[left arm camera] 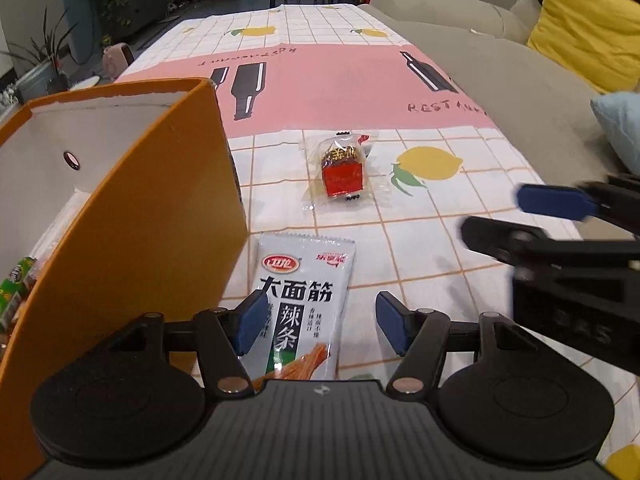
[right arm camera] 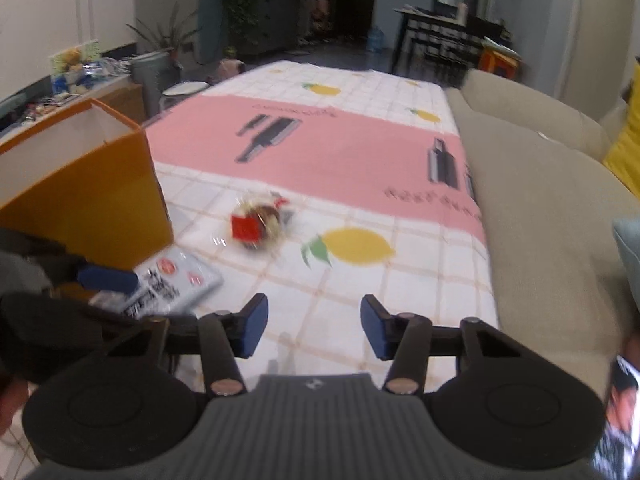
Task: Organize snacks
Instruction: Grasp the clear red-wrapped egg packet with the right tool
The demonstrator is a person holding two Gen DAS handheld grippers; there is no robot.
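While the left gripper (left arm camera: 318,326) hangs over the near end of the white packet (left arm camera: 304,308), its blue fingers (left arm camera: 252,322) stand apart on either side of the wrapper, and whether the left one touches the packet's edge I cannot tell. That packet lies flat on the surface (left arm camera: 440,240), its far corner just beside the orange box (left arm camera: 160,216). Beyond the packet, well clear of the box's front wall, sits the red snack (left arm camera: 344,170) in its clear wrapper, with a printed lemon (left arm camera: 430,164) beside it. Inside the box, a few green wrappers (left arm camera: 16,284) show at the bottom.

Farther from the box, the right gripper (right arm camera: 314,328) has its fingers (right arm camera: 374,328) moderately apart with only bare checked cloth between them. From its blurred view the red snack (right arm camera: 258,226) lies ahead, on the box (right arm camera: 84,196) side of the lemon (right arm camera: 354,244). A beige sofa (right arm camera: 540,208) runs along the surface's edge opposite the box.
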